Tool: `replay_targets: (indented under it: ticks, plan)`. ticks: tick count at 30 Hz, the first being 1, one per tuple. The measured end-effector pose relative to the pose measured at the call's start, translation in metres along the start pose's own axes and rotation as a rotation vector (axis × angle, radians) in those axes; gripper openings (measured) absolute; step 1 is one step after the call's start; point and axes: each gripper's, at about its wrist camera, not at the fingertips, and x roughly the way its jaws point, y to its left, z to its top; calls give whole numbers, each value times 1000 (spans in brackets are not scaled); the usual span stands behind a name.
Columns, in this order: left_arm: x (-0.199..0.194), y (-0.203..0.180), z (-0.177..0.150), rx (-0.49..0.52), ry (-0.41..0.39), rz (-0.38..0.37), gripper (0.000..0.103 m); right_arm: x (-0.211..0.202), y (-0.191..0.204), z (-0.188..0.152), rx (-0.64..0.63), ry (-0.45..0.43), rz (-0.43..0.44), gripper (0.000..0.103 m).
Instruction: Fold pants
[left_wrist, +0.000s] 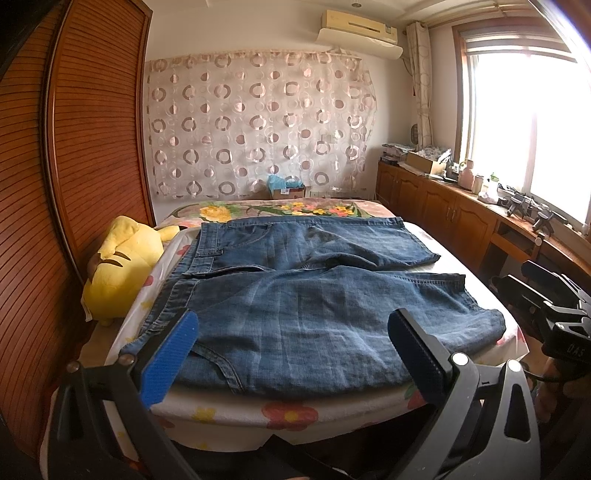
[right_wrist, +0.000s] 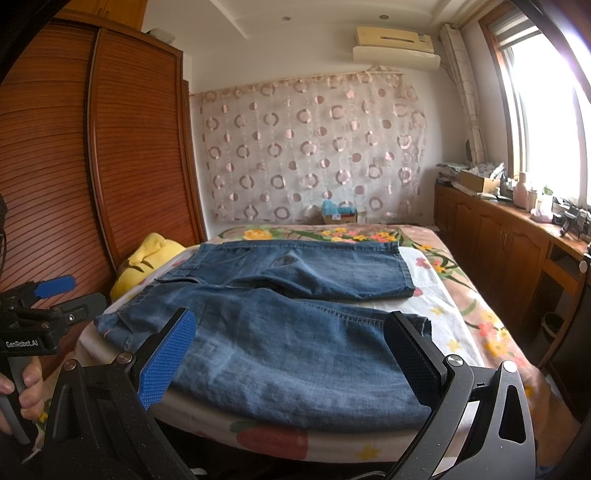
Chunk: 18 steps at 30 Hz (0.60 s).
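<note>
Blue denim pants (left_wrist: 295, 295) lie spread flat on the bed, waistband at the left, both legs running to the right; they also show in the right wrist view (right_wrist: 280, 332). My left gripper (left_wrist: 291, 354) is open and empty, hovering over the near leg at the bed's front edge. My right gripper (right_wrist: 288, 354) is open and empty, also above the near leg. The right gripper shows at the right edge of the left wrist view (left_wrist: 554, 317), and the left gripper at the left edge of the right wrist view (right_wrist: 48, 306), held by a hand.
A yellow plush toy (left_wrist: 118, 269) lies at the bed's left side against a wooden wardrobe (left_wrist: 74, 166). The bed (left_wrist: 288, 413) has a floral sheet. Wooden cabinets (left_wrist: 461, 218) with clutter run under the window on the right.
</note>
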Motion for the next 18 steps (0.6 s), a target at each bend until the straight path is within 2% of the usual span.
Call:
replay_targets:
  ticks: [18]
  plan:
    - [-2, 1, 5, 1, -8, -1, 103, 0, 0, 1, -1, -1, 2, 103]
